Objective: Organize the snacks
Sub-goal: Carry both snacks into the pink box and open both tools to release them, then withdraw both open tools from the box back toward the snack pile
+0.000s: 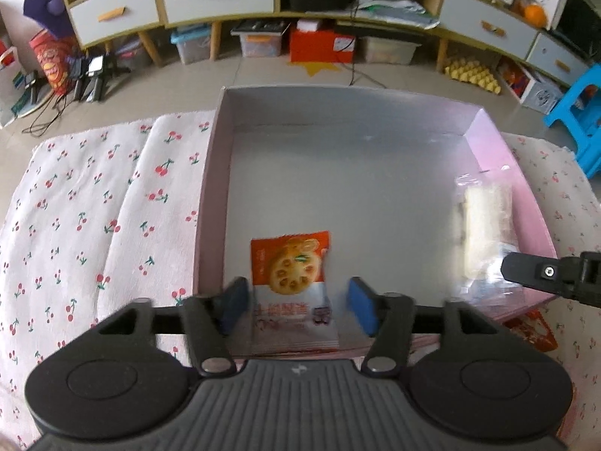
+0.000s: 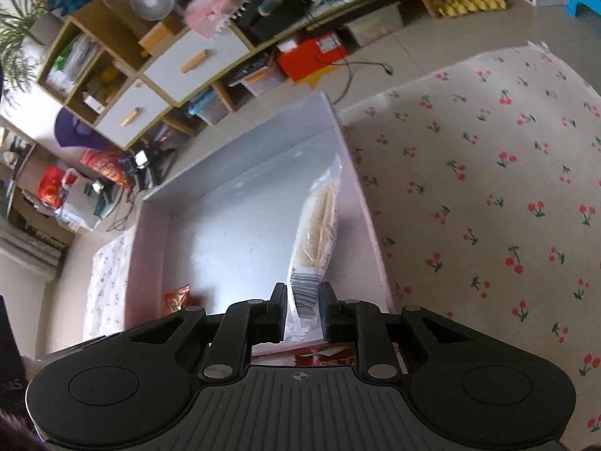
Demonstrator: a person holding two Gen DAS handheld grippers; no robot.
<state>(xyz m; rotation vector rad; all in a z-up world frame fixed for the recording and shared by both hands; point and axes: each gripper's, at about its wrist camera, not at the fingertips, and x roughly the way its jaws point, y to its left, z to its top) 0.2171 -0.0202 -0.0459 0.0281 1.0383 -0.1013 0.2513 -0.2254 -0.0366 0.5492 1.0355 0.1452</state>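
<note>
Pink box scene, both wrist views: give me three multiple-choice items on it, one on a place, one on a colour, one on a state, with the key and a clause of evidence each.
1. Where does the orange snack packet lie?
A. On the cherry-print cloth
B. Inside the pink box, at its near left corner
C. On the floor

2. What colour are the pads on the left gripper?
A. Blue
B. Red
C. Yellow

3. How do the jaws of the left gripper stand?
A. Clamped on the packet
B. Apart, with gaps either side of the packet
C. Shut on nothing

Key: 1 B, the packet rests on the box's grey floor by its left wall. 2 A, both pads show blue in the left wrist view. 3 B, neither pad touches the packet between them.
</note>
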